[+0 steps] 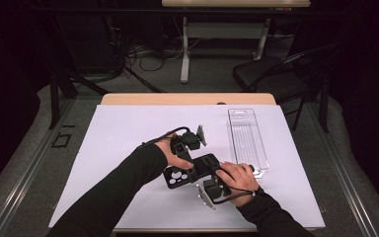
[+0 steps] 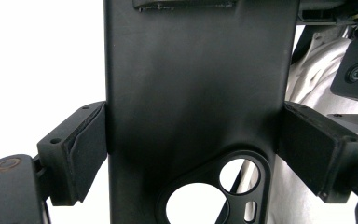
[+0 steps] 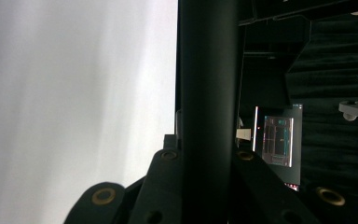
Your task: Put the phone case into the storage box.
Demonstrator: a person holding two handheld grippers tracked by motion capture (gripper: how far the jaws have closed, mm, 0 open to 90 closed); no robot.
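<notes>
The phone case [image 1: 190, 172] is held above the near centre of the desk [image 1: 128, 133], just right of centre, between both hands.

1. Right tongs [image 1: 216, 178]: at 3 o'clock of the case. In the right gripper view the case [image 3: 208, 93] stands edge-on between the jaws, which appear to pinch its thin wall. The contact itself is dark and hard to confirm.
2. Left tongs [image 1: 186, 157]: at 12 o'clock of the case. In the left gripper view both pads [image 2: 86, 149] press the long sides of the case [image 2: 191, 93], gripping it across its width. The camera cut-out sits at the bottom of that view.
3. Step in hand, as judged: the case is braced by both tongs, probably for transfer or re-orientation.
4. Next move, as judged: one pair should release only while the other holds firm; the case then goes toward the clear plastic package [image 1: 246, 138], lying at 1 o'clock, well apart.

Hidden items: the jaw tips are covered by hands in the high view; whether the case interior holds anything cannot be determined.
</notes>
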